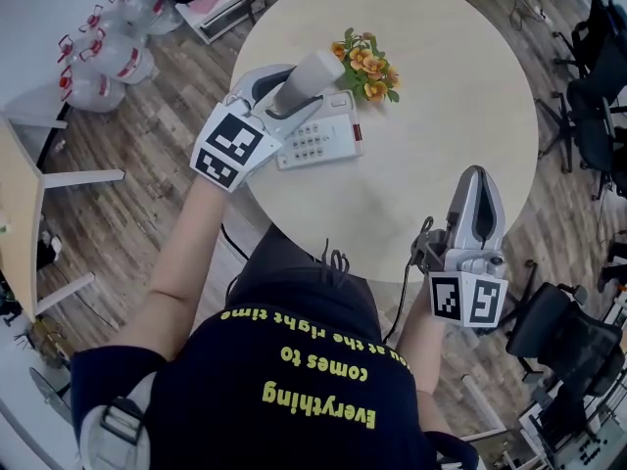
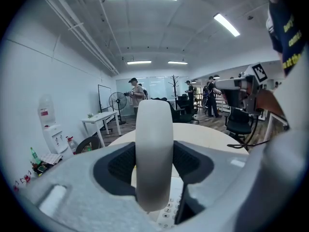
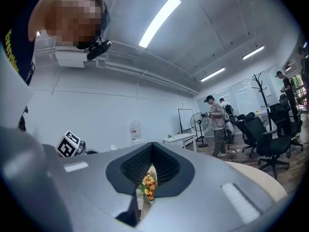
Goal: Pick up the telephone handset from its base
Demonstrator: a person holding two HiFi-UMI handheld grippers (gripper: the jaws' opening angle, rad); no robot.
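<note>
The white telephone handset (image 1: 306, 81) is lifted clear of its white base (image 1: 318, 137) on the round table (image 1: 441, 86). My left gripper (image 1: 284, 101) is shut on it. In the left gripper view the handset (image 2: 153, 149) stands upright between the black pads, with the base's keypad (image 2: 170, 208) below. My right gripper (image 1: 477, 196) hovers above the table's near right edge, shut and holding nothing. In the right gripper view its closed jaws (image 3: 150, 170) frame the flowers (image 3: 148, 183), and the left gripper's marker cube (image 3: 68, 144) shows at left.
A small bunch of orange flowers (image 1: 367, 65) stands on the table just right of the base. Water bottles (image 1: 108, 37) lie on the floor at upper left. Office chairs (image 1: 598, 57) stand to the right, and people (image 2: 136, 93) stand at the room's far end.
</note>
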